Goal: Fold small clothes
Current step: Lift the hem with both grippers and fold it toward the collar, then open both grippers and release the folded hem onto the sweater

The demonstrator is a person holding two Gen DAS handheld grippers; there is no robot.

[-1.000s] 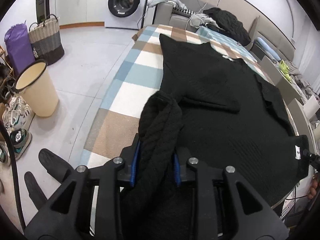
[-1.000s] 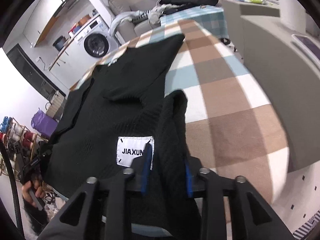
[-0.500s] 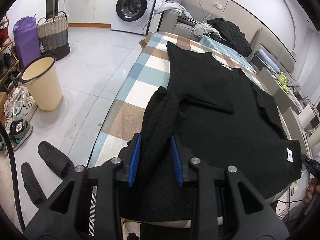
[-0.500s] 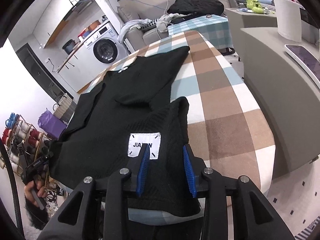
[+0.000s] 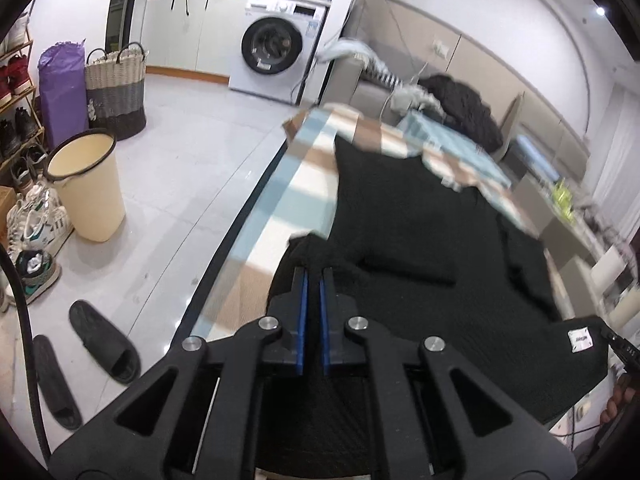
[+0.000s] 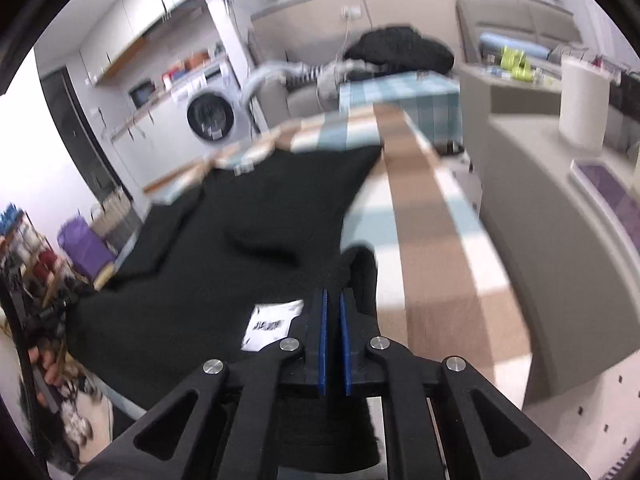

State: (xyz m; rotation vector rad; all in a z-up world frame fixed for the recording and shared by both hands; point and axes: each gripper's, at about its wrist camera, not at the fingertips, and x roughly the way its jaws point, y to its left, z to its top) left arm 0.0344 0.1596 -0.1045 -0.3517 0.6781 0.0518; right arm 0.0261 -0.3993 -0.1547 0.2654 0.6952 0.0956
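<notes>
A black knit sweater [image 5: 432, 236] lies spread on a table with a checked cloth [image 5: 280, 216]. My left gripper [image 5: 313, 276] is shut on the sweater's near left corner and holds it above the table edge. My right gripper [image 6: 332, 300] is shut on the near right corner of the sweater [image 6: 240, 248], beside its white label [image 6: 272, 324]. The label also shows in the left wrist view [image 5: 580, 338]. The near hem is lifted off the checked cloth [image 6: 436, 264] between both grippers.
A cream bin [image 5: 88, 188], black slippers [image 5: 104, 340], shoes and a wicker basket [image 5: 116, 88] stand on the floor to the left. A washing machine [image 5: 272, 56] is at the back. A grey counter [image 6: 560, 220] with a paper roll [image 6: 584, 100] runs along the right.
Both grippers have risen and pulled back with the sweater's hem. Their jaws have closed much tighter on the fabric. The views are blurred by motion.
</notes>
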